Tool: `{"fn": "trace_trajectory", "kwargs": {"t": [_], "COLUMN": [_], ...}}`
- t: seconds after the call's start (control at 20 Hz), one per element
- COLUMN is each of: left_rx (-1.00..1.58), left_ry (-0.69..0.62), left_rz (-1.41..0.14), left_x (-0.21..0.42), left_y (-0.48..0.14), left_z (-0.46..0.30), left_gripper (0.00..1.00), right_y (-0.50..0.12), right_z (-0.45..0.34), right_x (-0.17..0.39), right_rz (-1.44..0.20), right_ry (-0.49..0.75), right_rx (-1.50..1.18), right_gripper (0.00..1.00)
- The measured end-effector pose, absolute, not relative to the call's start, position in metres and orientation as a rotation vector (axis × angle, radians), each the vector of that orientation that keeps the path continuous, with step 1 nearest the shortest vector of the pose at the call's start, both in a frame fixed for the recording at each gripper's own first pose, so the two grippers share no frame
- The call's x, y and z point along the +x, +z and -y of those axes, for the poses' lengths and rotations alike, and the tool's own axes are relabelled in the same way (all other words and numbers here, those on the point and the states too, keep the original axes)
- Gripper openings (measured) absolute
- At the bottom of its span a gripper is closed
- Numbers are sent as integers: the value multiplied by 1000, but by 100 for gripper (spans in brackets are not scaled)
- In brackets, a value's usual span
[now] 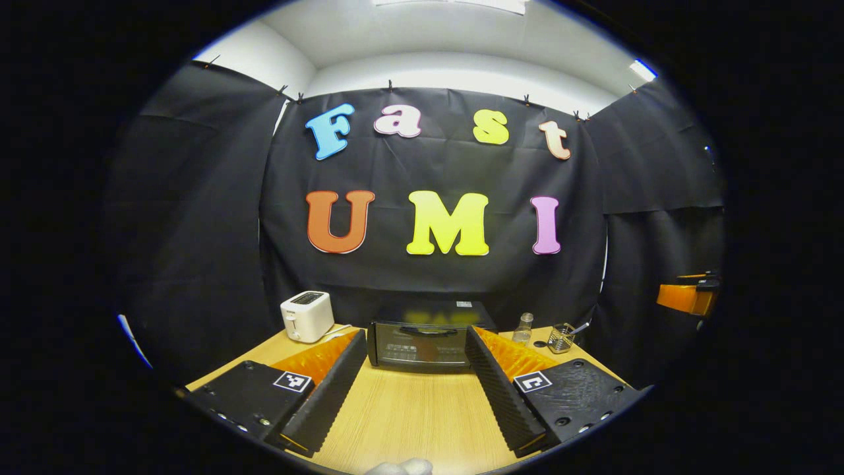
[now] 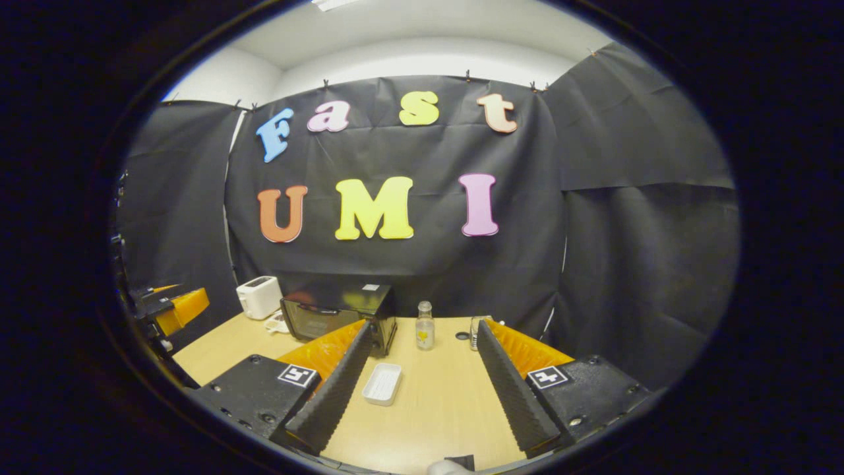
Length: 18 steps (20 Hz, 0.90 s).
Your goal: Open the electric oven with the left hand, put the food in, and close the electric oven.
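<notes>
The black electric oven [image 1: 422,340] stands at the back of the wooden table [image 1: 409,422], its door shut and the handle along the door's top. My left gripper [image 1: 415,335] is open, well short of the oven and level with it, holding nothing. From the right gripper view the oven [image 2: 336,315] is at the left, and a small white rectangular tray [image 2: 382,384] lies on the table [image 2: 442,409] in front of it. I cannot tell what the tray holds. My right gripper [image 2: 425,328] hovers open above the table, the tray low beside its left finger.
A white toaster [image 1: 306,315] sits left of the oven. A small glass bottle [image 2: 425,326] and a glass [image 2: 476,333] stand to the oven's right, with a wire holder [image 1: 560,338] nearby. The other gripper [image 2: 171,307] hangs off the table's left side.
</notes>
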<state>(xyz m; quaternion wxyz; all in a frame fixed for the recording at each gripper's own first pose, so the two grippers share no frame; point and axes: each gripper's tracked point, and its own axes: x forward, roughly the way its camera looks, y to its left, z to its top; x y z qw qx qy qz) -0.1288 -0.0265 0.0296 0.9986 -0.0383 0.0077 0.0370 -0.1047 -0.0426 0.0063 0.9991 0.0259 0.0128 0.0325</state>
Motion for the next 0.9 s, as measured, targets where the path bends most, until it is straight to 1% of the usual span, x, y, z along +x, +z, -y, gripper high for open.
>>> {"fn": "trace_trajectory", "kwargs": {"t": [0.15, 0.35, 0.5, 0.75, 0.9], "left_rx": [-65, -33, 2, -13, -24], "left_ry": [72, 95, 89, 51, 28], "left_rz": [9, 21, 23, 8, 12], "left_x": [-164, -192, -203, -206, -205], "left_y": [43, 56, 60, 64, 64], "left_z": [43, 46, 45, 36, 30], "left_gripper": [95, 95, 95, 96, 96], "right_y": [-1, -10, -7, 6, 10], "right_z": [57, 69, 69, 64, 61], "right_x": [-124, -145, -154, -169, -174], "right_rz": [-7, -10, 4, 24, 16], "right_ry": [68, 46, 40, 1, -44], "right_rx": [61, 79, 91, 64, 52], "right_gripper": [100, 100, 100, 100, 100]}}
